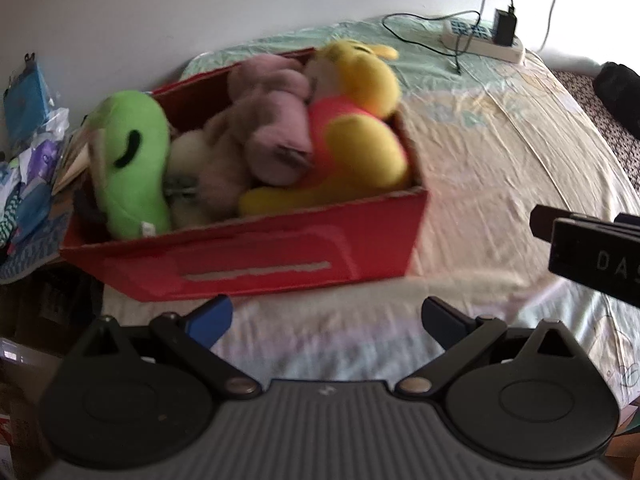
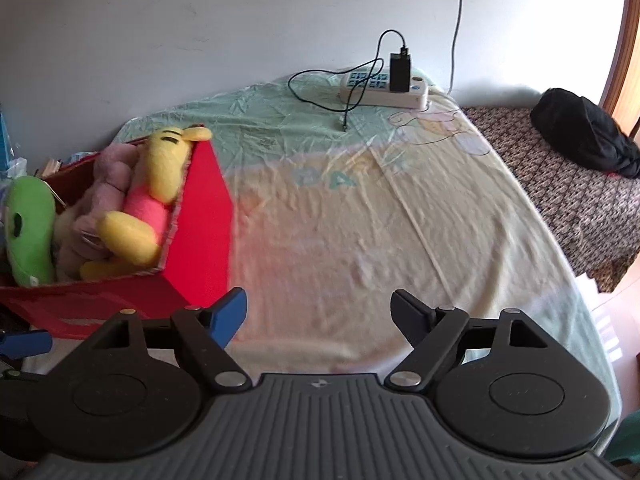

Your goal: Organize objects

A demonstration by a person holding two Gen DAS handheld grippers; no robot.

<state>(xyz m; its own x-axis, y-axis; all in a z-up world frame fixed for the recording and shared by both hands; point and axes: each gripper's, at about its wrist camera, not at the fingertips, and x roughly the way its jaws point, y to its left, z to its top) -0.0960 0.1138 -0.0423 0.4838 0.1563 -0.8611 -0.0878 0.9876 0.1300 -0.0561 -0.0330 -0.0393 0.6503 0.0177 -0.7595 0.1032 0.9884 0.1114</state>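
Observation:
A red box [image 1: 280,256] sits on the bed and holds several plush toys: a yellow bear in a red shirt [image 1: 360,120], a pink plush [image 1: 272,120] and a green plush [image 1: 132,160] leaning over its left end. My left gripper [image 1: 326,320] is open just in front of the box, nothing between its fingers. The right wrist view shows the same box [image 2: 200,220] at the left, with the yellow bear [image 2: 156,192] inside. My right gripper [image 2: 318,316] is open over the bare sheet to the right of the box. Part of the right gripper's body [image 1: 592,248] shows at the left view's right edge.
A pale printed sheet [image 2: 360,220] covers the bed. A white power strip [image 2: 384,88] with a black charger and cables lies at the far edge by the wall. A black bag [image 2: 584,136] rests on a patterned cover at the right. Clutter of bags and papers [image 1: 32,140] is left of the box.

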